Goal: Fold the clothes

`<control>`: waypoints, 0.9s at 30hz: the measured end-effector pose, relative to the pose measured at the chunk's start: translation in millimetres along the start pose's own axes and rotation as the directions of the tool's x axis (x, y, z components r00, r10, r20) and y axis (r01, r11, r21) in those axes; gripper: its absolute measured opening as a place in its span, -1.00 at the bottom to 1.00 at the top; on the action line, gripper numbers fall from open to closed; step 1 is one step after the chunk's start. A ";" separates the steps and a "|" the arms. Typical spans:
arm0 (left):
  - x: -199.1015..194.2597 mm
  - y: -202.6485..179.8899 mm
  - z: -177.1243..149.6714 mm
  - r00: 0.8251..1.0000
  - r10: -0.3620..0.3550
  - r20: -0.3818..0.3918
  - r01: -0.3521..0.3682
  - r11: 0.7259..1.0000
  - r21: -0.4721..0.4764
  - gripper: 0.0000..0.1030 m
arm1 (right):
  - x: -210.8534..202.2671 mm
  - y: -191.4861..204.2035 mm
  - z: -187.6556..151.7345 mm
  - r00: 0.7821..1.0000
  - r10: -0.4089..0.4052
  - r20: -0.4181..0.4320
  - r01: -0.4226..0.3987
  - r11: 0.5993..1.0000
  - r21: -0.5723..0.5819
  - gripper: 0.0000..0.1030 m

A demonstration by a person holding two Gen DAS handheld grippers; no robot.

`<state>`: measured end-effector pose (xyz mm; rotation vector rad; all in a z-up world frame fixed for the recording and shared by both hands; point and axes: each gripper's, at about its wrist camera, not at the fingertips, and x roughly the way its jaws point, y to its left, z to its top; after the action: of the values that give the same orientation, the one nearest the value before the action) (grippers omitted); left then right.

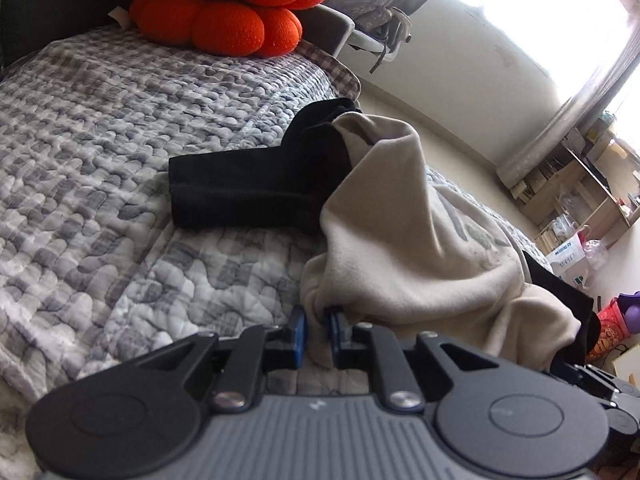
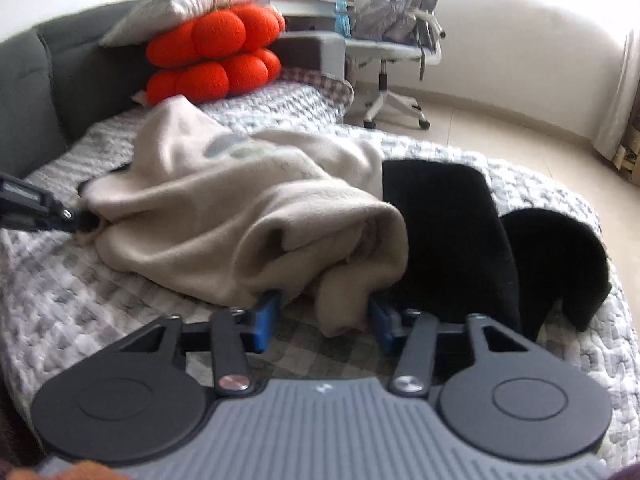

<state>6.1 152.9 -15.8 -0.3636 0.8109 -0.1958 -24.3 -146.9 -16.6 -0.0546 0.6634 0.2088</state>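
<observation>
My left tool (image 1: 316, 330) pinches the near hem of the beige garment (image 1: 408, 232), heaped by the bed's (image 1: 100, 152) right edge over black clothes (image 1: 248, 188). My right tool (image 2: 324, 316) stands spread around a beige fold. Bare quilt lies leftward.

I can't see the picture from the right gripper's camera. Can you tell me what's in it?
The right gripper has its blue fingers on either side of a bunched edge of a beige garment lying rumpled on a quilted bed. A black garment lies beside it, and the left gripper meets the beige garment's far end. Behind are orange cushions and an office chair.
</observation>
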 end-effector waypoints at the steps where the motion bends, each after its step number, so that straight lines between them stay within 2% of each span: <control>1: 0.0 -2.8 -0.5 1.000 0.009 0.006 -0.009 1.000 0.016 -0.79 | 1.5 -2.1 0.9 1.000 -0.005 0.001 0.005 1.000 0.006 -0.48; 6: -9.3 -12.7 -2.9 0.998 0.032 0.048 -0.035 0.998 0.058 -0.87 | -11.8 -21.8 12.2 0.997 0.069 0.029 -0.073 0.986 0.150 -0.59; 10: -32.4 -16.4 3.5 0.994 0.004 0.114 -0.010 0.999 0.051 -0.89 | -47.8 -28.8 24.2 0.986 0.113 0.125 -0.135 0.973 0.185 -0.62; 13: -56.9 -22.0 9.1 0.983 -0.033 0.179 0.026 0.999 0.040 -0.89 | -70.1 -44.4 30.3 0.970 0.161 0.183 -0.208 0.938 0.277 -0.64; 17: -85.6 -29.6 16.1 0.972 -0.078 0.222 0.071 0.997 0.041 -0.89 | -92.0 -64.8 36.7 0.949 0.218 0.228 -0.293 0.876 0.382 -0.65; 22: -118.1 -33.0 23.3 0.964 -0.135 0.227 0.129 0.991 0.042 -0.89 | -115.9 -75.7 46.3 0.941 0.252 0.226 -0.328 0.844 0.425 -0.65; 27: -136.9 -31.0 19.5 0.971 -0.161 0.176 0.150 0.986 0.077 -0.89 | -133.1 -78.2 43.1 0.936 0.311 0.168 -0.353 0.823 0.446 -0.65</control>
<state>-73.1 171.1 100.4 -0.3797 0.5952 -0.3293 -84.1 -241.5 98.1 0.5439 0.6174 0.3801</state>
